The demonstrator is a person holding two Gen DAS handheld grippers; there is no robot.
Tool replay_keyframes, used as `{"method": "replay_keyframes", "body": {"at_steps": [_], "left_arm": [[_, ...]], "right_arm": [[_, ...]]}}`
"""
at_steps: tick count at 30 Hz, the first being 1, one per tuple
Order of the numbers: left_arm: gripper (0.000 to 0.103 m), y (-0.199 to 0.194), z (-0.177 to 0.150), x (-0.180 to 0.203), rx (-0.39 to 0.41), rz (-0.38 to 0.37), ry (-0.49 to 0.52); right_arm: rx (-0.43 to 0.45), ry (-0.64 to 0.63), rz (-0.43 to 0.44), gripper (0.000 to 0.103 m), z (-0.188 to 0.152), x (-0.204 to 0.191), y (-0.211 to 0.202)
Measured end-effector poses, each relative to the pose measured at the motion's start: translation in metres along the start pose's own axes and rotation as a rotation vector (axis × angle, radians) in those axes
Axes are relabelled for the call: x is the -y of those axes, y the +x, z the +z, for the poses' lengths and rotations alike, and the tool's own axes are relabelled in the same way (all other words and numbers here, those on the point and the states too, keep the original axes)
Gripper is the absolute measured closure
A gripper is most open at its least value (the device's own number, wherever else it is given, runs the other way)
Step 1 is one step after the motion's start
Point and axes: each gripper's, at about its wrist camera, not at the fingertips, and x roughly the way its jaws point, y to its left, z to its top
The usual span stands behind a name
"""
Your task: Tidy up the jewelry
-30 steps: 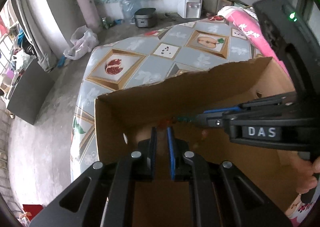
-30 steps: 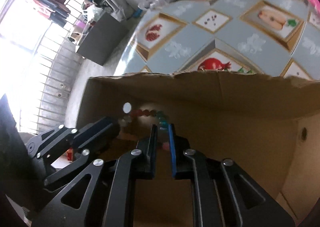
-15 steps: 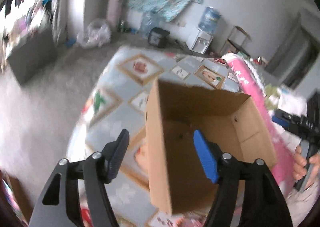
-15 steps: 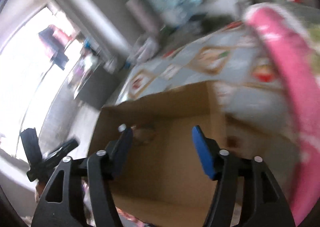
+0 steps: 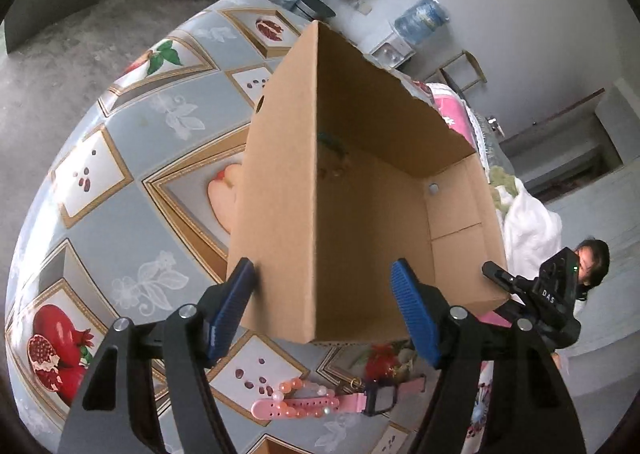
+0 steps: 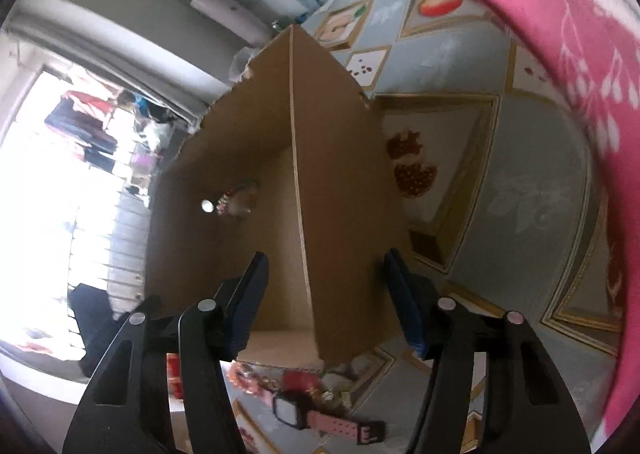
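Two grippers hang spread and empty above the near side of the cardboard box (image 5: 276,189), one at each near corner. The left gripper (image 5: 320,310) has just been opening and nothing sits between its fingers; the box's near corner edge only lines up with the gap from behind. The right gripper (image 6: 324,298) opened too and has since begun to narrow, also with nothing between its pads. A beaded bracelet (image 6: 236,201) already lies on the box floor, well ahead of both tools. The next pieces lie the other way, on the patterned tablecloth (image 5: 132,213) below and short of the fingertips, outside the box: a pink watch (image 5: 332,402) with a pale bead bracelet (image 5: 296,388) draped across its strap. In the left wrist view the watch's long axis runs crosswise to the fingers, strap end under the left gripper, dark case toward the right one. In the right wrist view the case sits almost directly under the gap. Both hands seem about equally near; either would likely have to draw back and dip.
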Motion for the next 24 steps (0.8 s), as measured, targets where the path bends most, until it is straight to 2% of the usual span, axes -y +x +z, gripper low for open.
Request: {"method": "replay_keyframes", "body": {"at_steps": [7, 13, 16, 17, 18, 19, 22, 24], "left_arm": [[0.035, -0.014, -0.018, 0.003, 0.002, 0.039, 0.015], [0.035, -0.025, -0.036, -0.003, 0.015, 0.031, 0.016], [0.033, -0.034, -0.039, -0.008, 0.062, -0.018, 0.016], [0.033, -0.044, -0.040, -0.009, 0.106, -0.031, 0.027], [0.033, -0.052, -0.041, -0.011, 0.140, -0.027, 0.040], [0.030, -0.062, -0.044, -0.012, 0.182, -0.014, 0.061], [0.022, -0.082, -0.056, -0.017, 0.250, 0.041, 0.116], [0.019, -0.087, -0.070, -0.022, 0.264, 0.126, 0.165]], "right_arm": [[-0.023, 0.024, -0.023, 0.045, -0.017, -0.002, -0.002], [0.012, 0.042, -0.028, 0.045, -0.038, 0.000, -0.006], [0.071, 0.052, 0.003, 0.045, -0.039, 0.003, -0.011], [0.101, 0.048, -0.007, 0.045, -0.041, 0.003, -0.018], [0.134, 0.043, -0.031, 0.044, -0.042, 0.004, -0.025], [0.169, 0.037, -0.063, 0.038, -0.042, 0.004, -0.032], [0.259, -0.001, -0.238, 0.026, -0.054, 0.005, -0.054], [0.281, -0.033, -0.345, 0.017, -0.065, 0.006, -0.062]]}}
